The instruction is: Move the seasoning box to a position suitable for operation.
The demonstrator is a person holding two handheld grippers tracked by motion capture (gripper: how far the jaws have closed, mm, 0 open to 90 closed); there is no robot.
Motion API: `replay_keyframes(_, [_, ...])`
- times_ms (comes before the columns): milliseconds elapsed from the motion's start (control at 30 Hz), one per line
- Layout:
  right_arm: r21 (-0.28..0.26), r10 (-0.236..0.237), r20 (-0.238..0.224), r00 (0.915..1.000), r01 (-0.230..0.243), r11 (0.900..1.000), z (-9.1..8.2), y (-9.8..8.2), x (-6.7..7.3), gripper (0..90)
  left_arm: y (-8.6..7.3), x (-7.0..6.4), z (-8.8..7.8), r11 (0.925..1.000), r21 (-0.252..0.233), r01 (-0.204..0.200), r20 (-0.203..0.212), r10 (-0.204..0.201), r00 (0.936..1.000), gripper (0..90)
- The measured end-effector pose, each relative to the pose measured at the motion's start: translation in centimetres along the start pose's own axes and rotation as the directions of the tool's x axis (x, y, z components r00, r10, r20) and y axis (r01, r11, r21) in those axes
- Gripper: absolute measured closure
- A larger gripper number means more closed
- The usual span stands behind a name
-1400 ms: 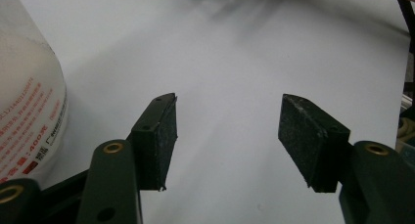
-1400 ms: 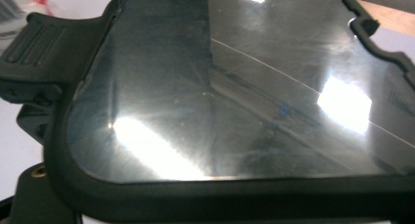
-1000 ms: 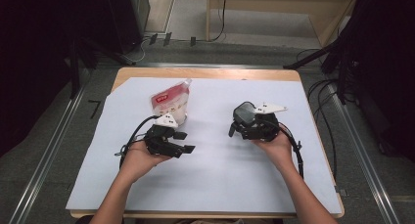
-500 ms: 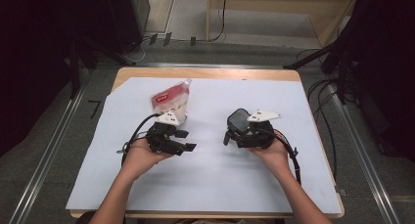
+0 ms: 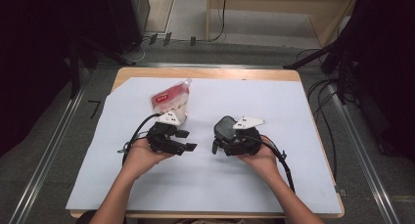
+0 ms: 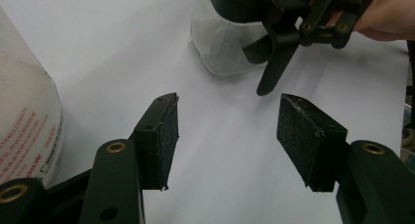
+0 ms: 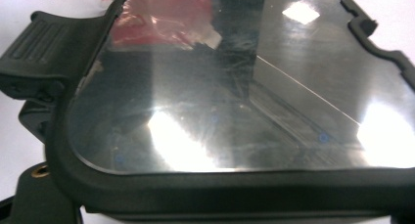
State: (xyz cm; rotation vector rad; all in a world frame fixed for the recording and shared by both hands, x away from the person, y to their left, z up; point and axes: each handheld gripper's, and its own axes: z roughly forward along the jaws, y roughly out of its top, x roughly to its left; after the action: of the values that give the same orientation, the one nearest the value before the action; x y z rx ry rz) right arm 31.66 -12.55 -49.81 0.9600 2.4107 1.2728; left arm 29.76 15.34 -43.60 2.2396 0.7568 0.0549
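A clear container [image 6: 222, 48] with a black-rimmed lid [image 7: 235, 111] sits just right of the middle of the white sheet [image 5: 303, 111] covering the table [image 5: 205, 73], under the right gripper [image 5: 230, 141]. Seen from the left gripper's camera, its lower wall looks like glass or hard clear plastic with rounded corners, so I judge it stiff, smooth and rather slippery, and breakable if it is glass; it appears empty and so probably light. The lid has a glossy see-through panel framed in black, with a ribbed latch tab [image 7: 36, 43] at one side, and that rim or tab seems the surest place to take hold, since the bare wall offers the pads little bite. The right gripper's jaws reach down over the container's near side, one black jaw hanging in front of the wall, but whether they are pressing on it or merely around it I cannot tell. The left gripper [image 6: 227, 136] is released, its two padded jaws spread wide over bare sheet with nothing between them, aimed toward the container. Close to its left side lies a soft pouch [image 5: 170, 102] with red print, holding something white; it looks limp and likely to sag if lifted by one corner.
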Motion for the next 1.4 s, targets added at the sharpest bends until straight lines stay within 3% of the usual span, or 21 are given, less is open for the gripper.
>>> replay_keyframes(333, [0.013,-0.028,-0.023,0.9994,0.028,1.000,1.2,-0.1,1.8,15.3,0.0,0.0,0.1,1.0000,-0.004,-0.005,0.005,0.005,1.0000,41.9])
replay_keyframes(633, [0.002,-0.067,-0.014,0.9976,0.068,0.998,1.0,-0.7,2.0,15.3,0.0,0.0,0.3,1.0000,-0.005,-0.008,0.011,0.008,0.9999,42.0])
replay_keyframes(667, [-0.001,-0.047,-0.020,0.9987,0.047,0.999,1.0,-0.8,2.0,15.1,0.0,-0.1,0.3,1.0000,-0.002,-0.007,0.008,0.007,0.9999,41.9])
replay_keyframes(833, [0.009,-0.034,-0.025,0.9991,0.034,0.999,0.9,-0.8,1.9,14.2,0.0,-0.2,0.4,1.0000,-0.001,-0.008,0.005,0.008,1.0000,42.0])
replay_keyframes(900, [0.031,-0.012,-0.031,0.9995,0.013,0.999,0.5,-0.8,1.8,13.8,0.0,-0.1,0.4,1.0000,0.000,-0.009,0.004,0.009,1.0000,42.0])
replay_keyframes(1033, [0.034,-0.024,-0.014,0.9996,0.025,0.999,-0.3,-0.9,2.0,14.4,0.0,-0.2,0.4,1.0000,-0.006,-0.003,0.012,0.003,0.9999,42.4])
replay_keyframes(1167, [0.042,-0.006,-0.029,0.9996,0.007,0.999,-1.6,-1.2,1.8,15.8,0.0,-0.2,0.3,0.9999,-0.013,-0.002,0.012,0.002,0.9999,45.2])
replay_keyframes(1400, [0.081,0.006,-0.044,0.9990,-0.003,0.997,-4.4,-2.0,1.3,34.3,-0.1,-0.2,0.7,1.0000,0.010,0.002,-0.017,-0.002,0.9999,57.6])
